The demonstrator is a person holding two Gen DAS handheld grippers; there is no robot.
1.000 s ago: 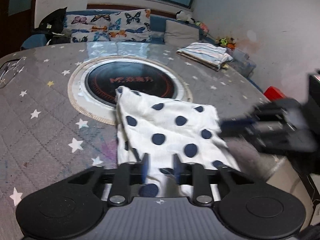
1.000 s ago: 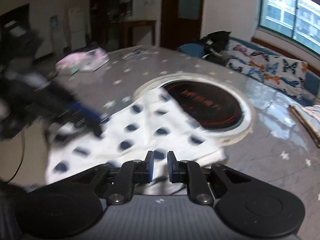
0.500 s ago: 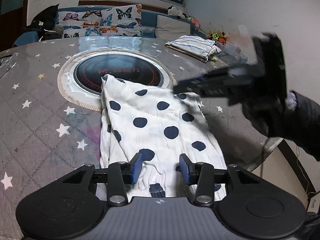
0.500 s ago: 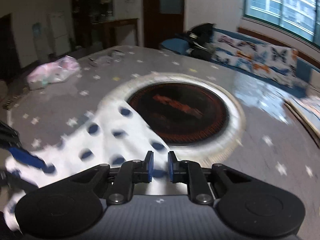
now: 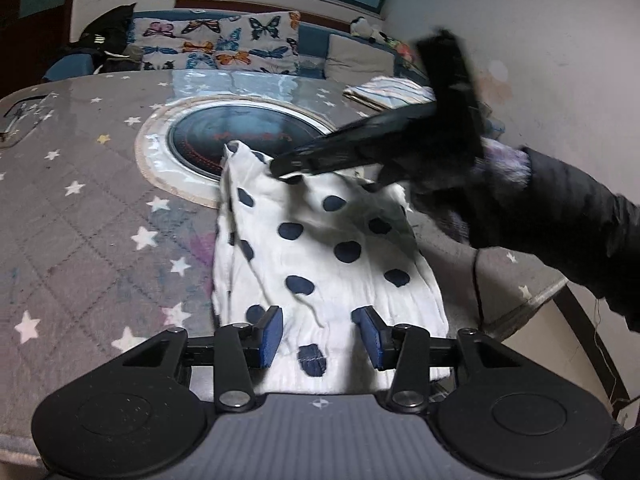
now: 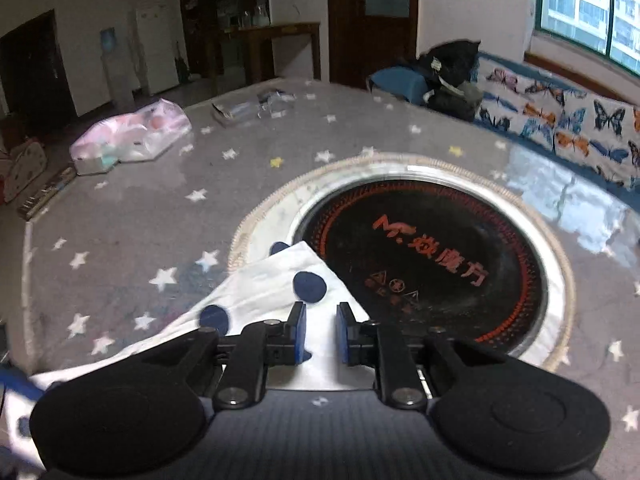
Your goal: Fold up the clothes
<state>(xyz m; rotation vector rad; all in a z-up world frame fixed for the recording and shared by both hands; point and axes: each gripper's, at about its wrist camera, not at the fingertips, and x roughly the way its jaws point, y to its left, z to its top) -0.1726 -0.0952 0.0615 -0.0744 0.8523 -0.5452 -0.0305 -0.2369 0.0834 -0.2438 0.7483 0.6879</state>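
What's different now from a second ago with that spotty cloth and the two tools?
The left tool let go of the near edge of the polka-dot cloth, its jaws spreading apart. The right tool swept from the cloth's side up to its far corner by the round cooktop, jaws opening. The striped folded pile stayed put.

White cloth [image 5: 320,256] with navy dots, I'm seeing it lying folded lengthwise on the starry tablecloth, far corner overlapping the round black hotplate.
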